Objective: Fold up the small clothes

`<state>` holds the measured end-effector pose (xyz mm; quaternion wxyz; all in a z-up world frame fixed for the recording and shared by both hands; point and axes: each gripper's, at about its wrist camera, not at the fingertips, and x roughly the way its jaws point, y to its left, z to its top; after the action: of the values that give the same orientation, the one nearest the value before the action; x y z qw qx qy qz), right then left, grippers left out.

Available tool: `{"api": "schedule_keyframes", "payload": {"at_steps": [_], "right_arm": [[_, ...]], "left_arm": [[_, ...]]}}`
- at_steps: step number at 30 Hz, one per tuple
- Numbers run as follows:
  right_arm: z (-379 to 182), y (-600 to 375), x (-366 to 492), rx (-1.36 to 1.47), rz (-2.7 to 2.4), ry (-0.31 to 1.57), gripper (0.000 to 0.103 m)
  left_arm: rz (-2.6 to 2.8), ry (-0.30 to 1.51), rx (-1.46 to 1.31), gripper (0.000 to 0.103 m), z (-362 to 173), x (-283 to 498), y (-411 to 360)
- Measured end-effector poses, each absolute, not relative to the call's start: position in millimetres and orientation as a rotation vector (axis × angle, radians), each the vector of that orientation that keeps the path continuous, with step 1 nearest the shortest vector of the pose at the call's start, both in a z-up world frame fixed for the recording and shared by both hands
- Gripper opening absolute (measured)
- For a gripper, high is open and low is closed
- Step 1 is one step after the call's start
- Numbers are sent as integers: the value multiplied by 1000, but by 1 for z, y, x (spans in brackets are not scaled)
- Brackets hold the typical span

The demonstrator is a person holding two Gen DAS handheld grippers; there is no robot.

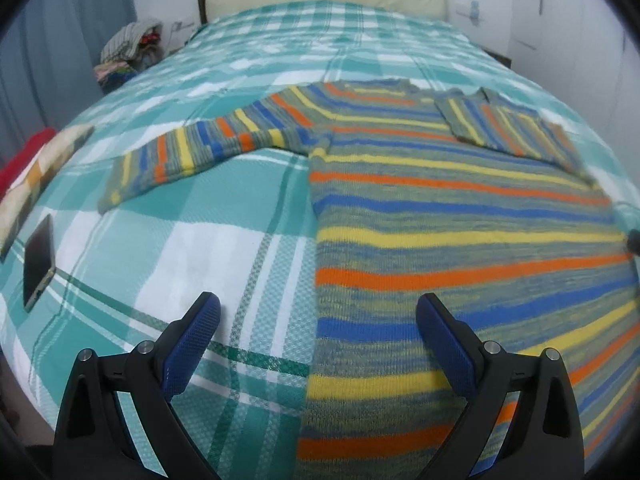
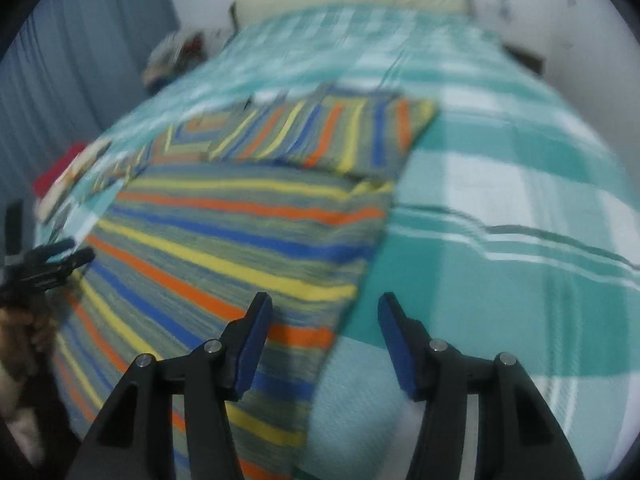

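**Striped sweater half-folded, second sleeve next**

Striped sweater lies flat on the checked bedspread, hem near, neck far. Its right sleeve is already folded across the chest; its left sleeve is stretched out over the bedspread. The left gripper hovers over the sweater's near left edge, jaws apart and empty. The right gripper hangs above the near right edge, likewise parted and holding nothing. The next move probably calls for pinching the outstretched sleeve and laying it inward.
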<state>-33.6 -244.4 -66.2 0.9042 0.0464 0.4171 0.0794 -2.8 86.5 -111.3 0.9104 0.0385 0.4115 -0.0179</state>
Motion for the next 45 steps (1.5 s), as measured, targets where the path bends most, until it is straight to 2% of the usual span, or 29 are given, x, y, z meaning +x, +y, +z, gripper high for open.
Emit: {"api": "schedule_keyframes", "payload": {"at_steps": [1, 3, 5, 9, 12, 16, 22, 27, 28, 29, 30, 31, 33, 36, 41, 45], "right_arm": [[-65, -247, -40, 90, 130, 817, 58], [-64, -257, -55, 91, 49, 717, 67], [-69, -264, -57, 107, 5, 715, 70], [-86, -283, -45, 207, 14, 779, 70], [-88, -286, -46, 228, 18, 777, 71], [-92, -279, -46, 194, 18, 779, 75], [-93, -274, -50, 156, 5, 780, 77], [-93, -273, -50, 151, 2, 780, 78], [-94, -273, -50, 147, 0, 780, 78], [-94, -273, -50, 146, -1, 778, 78], [-94, -273, -50, 144, -2, 777, 78], [-94, -273, -50, 144, -1, 777, 78], [-94, -273, -50, 146, 0, 778, 78], [-94, -273, -50, 144, -1, 777, 78], [-94, -273, -50, 141, -3, 781, 78], [-94, -273, -50, 139, -5, 782, 78]], "left_arm": [[-40, 845, 82, 99, -112, -4, 86], [-38, 855, 91, 99, -115, -4, 86], [-32, 872, 92, 99, -118, -2, 87], [-64, 893, 51, 99, -100, 4, 95], [-72, 844, -12, 99, -67, 19, 118], [-7, 834, -58, 101, -39, 63, 177], [185, 961, -298, 101, -71, 131, 304], [189, 1066, -445, 98, -114, 146, 329], [162, 1059, -457, 89, -116, 145, 327], [134, 1049, -463, 67, -117, 145, 323], [119, 1047, -463, 48, -118, 145, 321], [116, 1051, -463, 2, -118, 146, 319], [153, 1036, -469, 1, -110, 147, 317], [122, 954, -425, 1, -68, 152, 301], [-132, 840, -239, 1, 18, 165, 187], [-327, 809, -100, 1, 49, 169, 81]]}}
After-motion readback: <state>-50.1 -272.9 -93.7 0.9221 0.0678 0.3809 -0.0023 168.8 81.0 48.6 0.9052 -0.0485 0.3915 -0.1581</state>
